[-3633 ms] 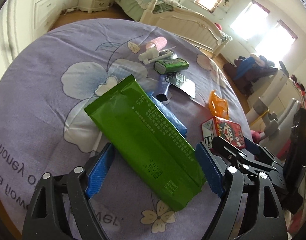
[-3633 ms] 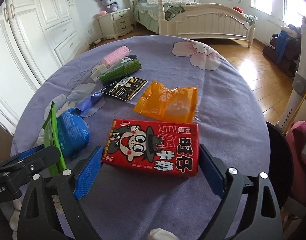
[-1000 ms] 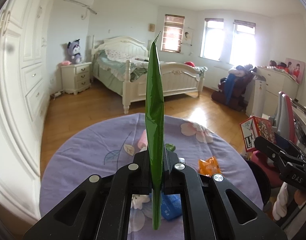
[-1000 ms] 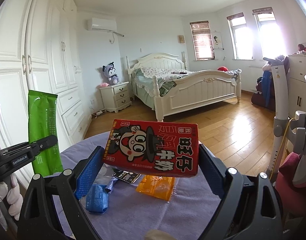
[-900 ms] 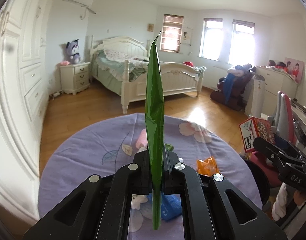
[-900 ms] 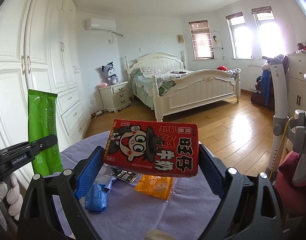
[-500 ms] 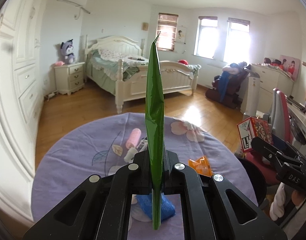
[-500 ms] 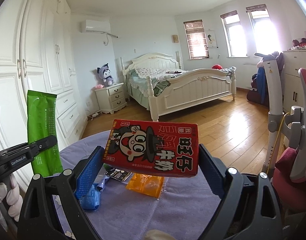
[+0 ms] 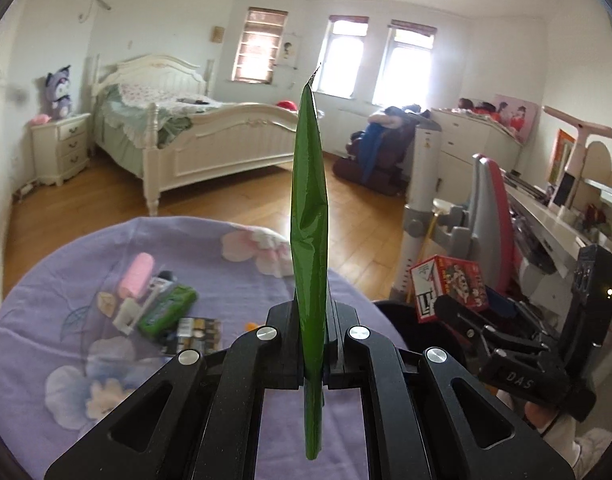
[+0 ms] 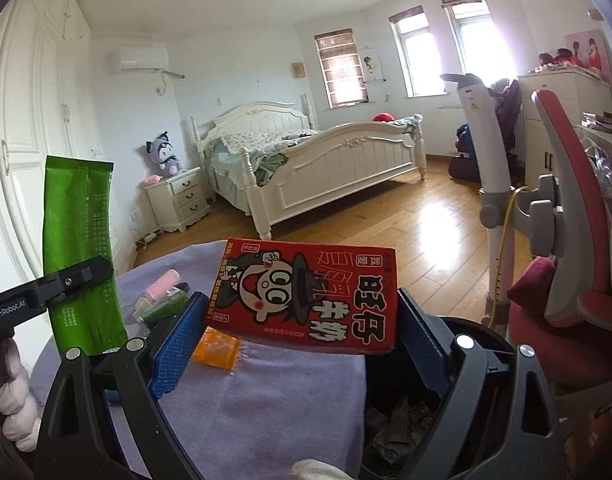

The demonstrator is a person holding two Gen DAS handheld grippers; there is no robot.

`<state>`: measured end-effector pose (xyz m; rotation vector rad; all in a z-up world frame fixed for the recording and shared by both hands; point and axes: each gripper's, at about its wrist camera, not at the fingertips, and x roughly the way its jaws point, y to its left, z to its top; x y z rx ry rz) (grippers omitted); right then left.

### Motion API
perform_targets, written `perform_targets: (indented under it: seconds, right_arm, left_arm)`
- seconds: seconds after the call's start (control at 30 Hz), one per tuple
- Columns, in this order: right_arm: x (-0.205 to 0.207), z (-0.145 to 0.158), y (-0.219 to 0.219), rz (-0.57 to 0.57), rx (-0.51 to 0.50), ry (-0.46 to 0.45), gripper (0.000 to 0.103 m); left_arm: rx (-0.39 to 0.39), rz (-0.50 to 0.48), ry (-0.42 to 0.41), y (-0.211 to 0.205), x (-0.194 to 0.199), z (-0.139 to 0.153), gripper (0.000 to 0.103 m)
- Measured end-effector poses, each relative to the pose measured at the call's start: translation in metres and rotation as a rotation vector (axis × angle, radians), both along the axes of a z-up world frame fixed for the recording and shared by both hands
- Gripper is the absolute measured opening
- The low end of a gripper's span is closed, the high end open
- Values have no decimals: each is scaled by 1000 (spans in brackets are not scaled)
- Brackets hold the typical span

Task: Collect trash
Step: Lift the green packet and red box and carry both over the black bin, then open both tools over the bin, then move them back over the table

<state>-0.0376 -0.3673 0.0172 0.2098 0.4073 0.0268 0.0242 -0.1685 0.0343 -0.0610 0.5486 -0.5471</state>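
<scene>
My left gripper point(image 9: 312, 344) is shut on a long green wrapper point(image 9: 309, 216), held edge-on and upright above the round table; the same green wrapper point(image 10: 79, 252) shows flat at the left of the right wrist view. My right gripper point(image 10: 301, 320) is shut on a red milk carton point(image 10: 306, 296), its blue pads point(image 10: 173, 348) pressing both ends. The carton point(image 9: 450, 282) hangs over the table's right edge, above a black trash bin point(image 10: 422, 420) with wrappers inside. An orange wrapper point(image 10: 215, 346) lies under the carton.
On the purple flowered tablecloth point(image 9: 233, 280) lie a pink roll point(image 9: 135, 274), a green packet point(image 9: 167, 310), a white piece point(image 9: 125, 314) and a dark printed wrapper point(image 9: 193, 332). A red chair point(image 10: 566, 280) and desk stand right of the bin. A bed point(image 10: 318, 168) is beyond.
Both grippers have swung right and tilted down with their loads. The table has slid left in both views, and the bin now shows under the red carton.
</scene>
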Motion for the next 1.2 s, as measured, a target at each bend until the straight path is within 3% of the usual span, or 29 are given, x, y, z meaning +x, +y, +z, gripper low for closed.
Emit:
perform_targets:
  seconds: [0.17,0.4,0.57,0.63,0.67,0.7,0.77,0.97,1.2]
  right_arm:
    - [-8,-23,-38,-109,26,63,90]
    - [-13,-49,-74,-206,16,128,90]
    - [-8,-59,-95,-245,21,173,92]
    - [-6,-62,-102,-252,36,195,98]
    - [-7,-62,-105,-255,44,197,98]
    - [-8,-62,-107,-256,47,198,98]
    - [-11,-63,-108,-258,43,197,98]
    - [-14,-61,-96,-216,45,186,98]
    - [-4,-44,-57,-116,12,159,98]
  left_arm:
    - [-30,-141,74,-53,15,-21,6]
    - [-57,-258,183,-115,39,-49,6]
    - [-11,-337,201,-162,51,-56,8]
    - [20,-345,176,-175,48,-51,28]
    - [20,-348,160,-178,47,-47,49]
    - [15,-344,142,-177,45,-42,68]
    - [5,-335,99,-172,39,-33,76]
    - [25,-246,69,-135,28,-19,76]
    - [89,-36,77,-50,20,-22,79]
